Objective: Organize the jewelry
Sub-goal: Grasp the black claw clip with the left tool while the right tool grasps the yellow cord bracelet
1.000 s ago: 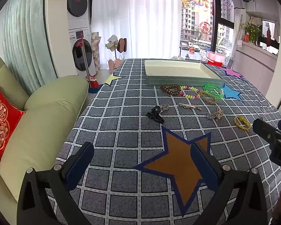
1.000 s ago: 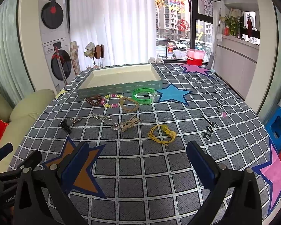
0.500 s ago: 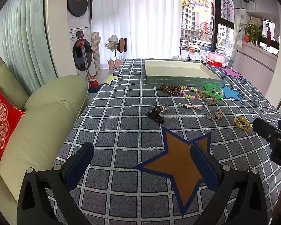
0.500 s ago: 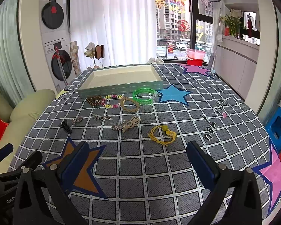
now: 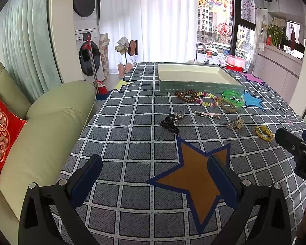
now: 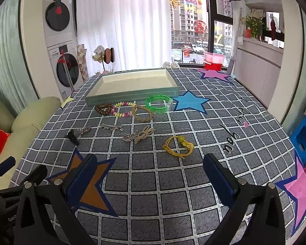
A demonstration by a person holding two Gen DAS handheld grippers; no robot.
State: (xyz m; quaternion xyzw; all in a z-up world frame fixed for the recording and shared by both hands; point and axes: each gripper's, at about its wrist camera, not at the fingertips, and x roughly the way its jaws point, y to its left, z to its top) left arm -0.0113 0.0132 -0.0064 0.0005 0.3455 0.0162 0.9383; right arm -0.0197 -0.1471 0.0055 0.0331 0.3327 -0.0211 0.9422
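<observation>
Left gripper (image 5: pixel 154 168) jaws wide, holding nothing, over the orange star (image 5: pixel 195 175) on the checked tablecloth (image 5: pixel 132 143). Right gripper (image 6: pixel 150 166) jaws wide too, nothing held, yellow cord bracelet (image 6: pixel 178 146) just ahead. Further out: black hair clip (image 5: pixel 169 123), silver clip (image 6: pixel 111 127), what looks like a keyring charm (image 6: pixel 139 136). Bead bracelets (image 6: pixel 114 109) and green bangle (image 6: pixel 158 103) lie just in front of the tray (image 6: pixel 132 97), outside it.

No visible change: jewelry unmoved, both grippers' jaws equally wide apart.
</observation>
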